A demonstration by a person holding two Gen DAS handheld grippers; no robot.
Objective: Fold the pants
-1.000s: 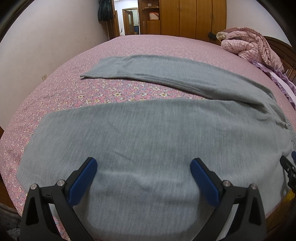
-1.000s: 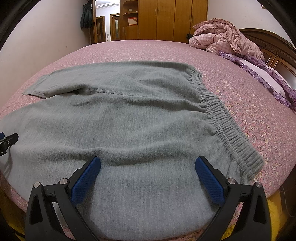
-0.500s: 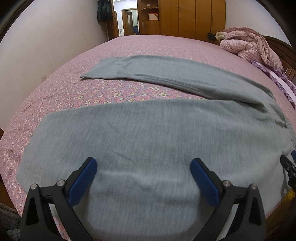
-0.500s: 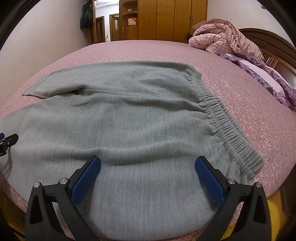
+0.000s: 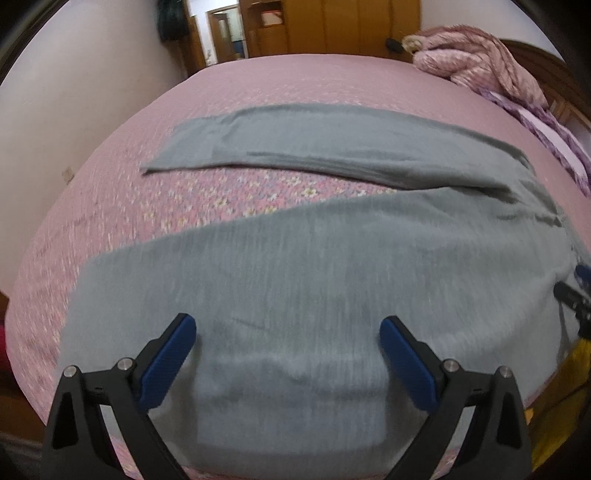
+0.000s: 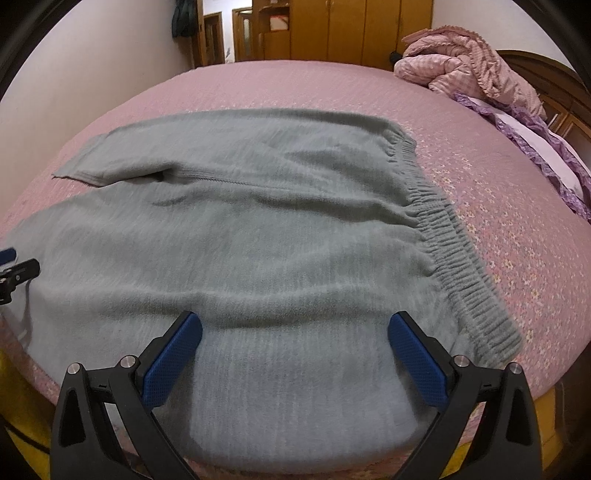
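Here, grey knitted pants (image 5: 332,280) are being spread flat across a pink floral bedspread (image 6: 517,251); both the left hand-held gripper (image 5: 288,354) and right hand-held gripper (image 6: 295,350) are being held wide above them, with wooden wardrobes (image 6: 332,29) behind.

Grey pants (image 5: 314,280) — pink floral bedspread (image 5: 229,195)

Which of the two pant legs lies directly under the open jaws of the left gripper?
The near leg, the wide grey one by the bed edge. The far leg lies apart beyond a strip of flowered bedspread.

Matt grey knit pants (image 6: 258,236); floral cloth bedspread (image 6: 517,258).
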